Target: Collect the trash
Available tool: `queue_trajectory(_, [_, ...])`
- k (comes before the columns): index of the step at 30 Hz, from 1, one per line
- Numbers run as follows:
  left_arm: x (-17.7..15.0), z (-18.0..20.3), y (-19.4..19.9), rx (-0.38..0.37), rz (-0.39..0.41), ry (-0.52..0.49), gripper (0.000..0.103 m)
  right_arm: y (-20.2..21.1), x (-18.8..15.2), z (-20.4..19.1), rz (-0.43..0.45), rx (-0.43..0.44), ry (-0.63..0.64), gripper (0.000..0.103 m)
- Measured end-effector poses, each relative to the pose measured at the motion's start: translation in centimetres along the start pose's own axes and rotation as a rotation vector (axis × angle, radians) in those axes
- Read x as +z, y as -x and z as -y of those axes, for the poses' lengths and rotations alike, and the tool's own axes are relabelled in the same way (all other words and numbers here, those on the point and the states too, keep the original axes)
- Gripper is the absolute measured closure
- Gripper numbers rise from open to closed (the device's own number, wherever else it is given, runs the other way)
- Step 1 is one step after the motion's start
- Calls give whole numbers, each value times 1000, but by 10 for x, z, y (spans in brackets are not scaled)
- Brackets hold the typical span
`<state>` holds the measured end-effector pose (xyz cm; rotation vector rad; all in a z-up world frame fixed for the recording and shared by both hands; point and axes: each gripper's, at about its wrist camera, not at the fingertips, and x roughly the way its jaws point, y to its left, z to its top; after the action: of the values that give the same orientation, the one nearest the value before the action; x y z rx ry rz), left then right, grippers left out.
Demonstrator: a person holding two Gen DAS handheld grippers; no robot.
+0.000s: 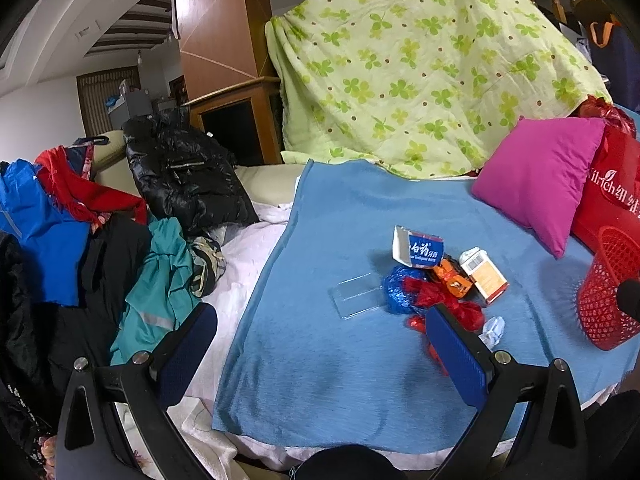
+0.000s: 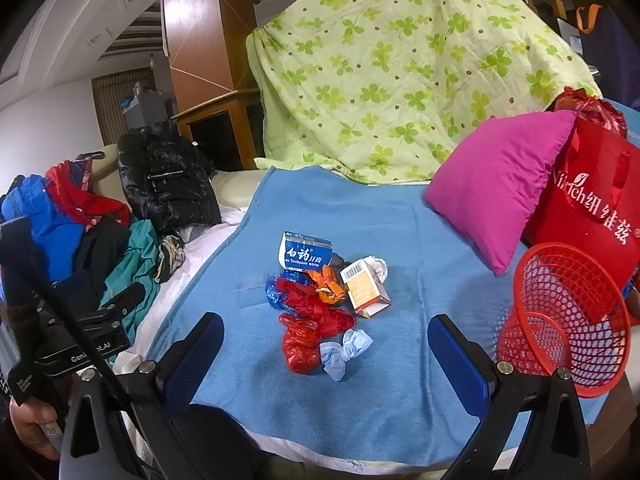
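A heap of trash lies on the blue blanket (image 2: 360,208): a blue toothpaste box (image 2: 306,255) at the back, an orange-and-white carton (image 2: 365,288) lying flat, crumpled red wrappers (image 2: 310,328), a blue foil wrapper (image 2: 277,290), an orange wrapper (image 2: 328,285) and a pale blue twist (image 2: 345,350) nearest. A red mesh basket (image 2: 568,312), tipped on its side, lies right of it.

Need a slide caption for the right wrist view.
Open right gripper above crumpled trash pile on blue blanket, red mesh basket alongside.

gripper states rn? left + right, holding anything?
Left gripper: open, holding nothing, above the blue blanket.
Right gripper: open, holding nothing, red crumpled wrapper lies ahead between its fingers.
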<state>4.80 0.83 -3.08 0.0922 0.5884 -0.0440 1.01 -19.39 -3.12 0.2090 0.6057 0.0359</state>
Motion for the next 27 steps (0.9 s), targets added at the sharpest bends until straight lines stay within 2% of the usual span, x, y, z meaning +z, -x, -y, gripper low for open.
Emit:
queue_trajectory(3, [-3,-6,-22,-31,-43,11,0,-17,1,3,-21,0,-3,0])
queue_trajectory(7, [-13,-26,-69,-102,-180,26,0,-58,-1,17,-75,-26,15,0])
queue_trajectory(10, [-24,-41,-107,-99,-269,15,0,-95,-1,36,-121,-40,1,0])
queue_trajectory(13, [-25,-46,-140,-147,-273,33,0,-134,2,50,-153,-2,-35,2])
queue_trajectory(15, [-22,-43,-161,-192,-273,20,0,-162,3,60,-192,22,-46,9])
queue_trajectory(18, [-15,-35,-180,-235,-262,-63,0,-198,6,67,-243,29,-30,17])
queue_trajectory(22, [-1,-27,-212,-285,-254,-206,0,-233,8,68,-285,19,-4,18])
queue_trajectory(27, [10,-15,-245,-350,-264,-293,0,-264,4,68,-325,-28,45,20])
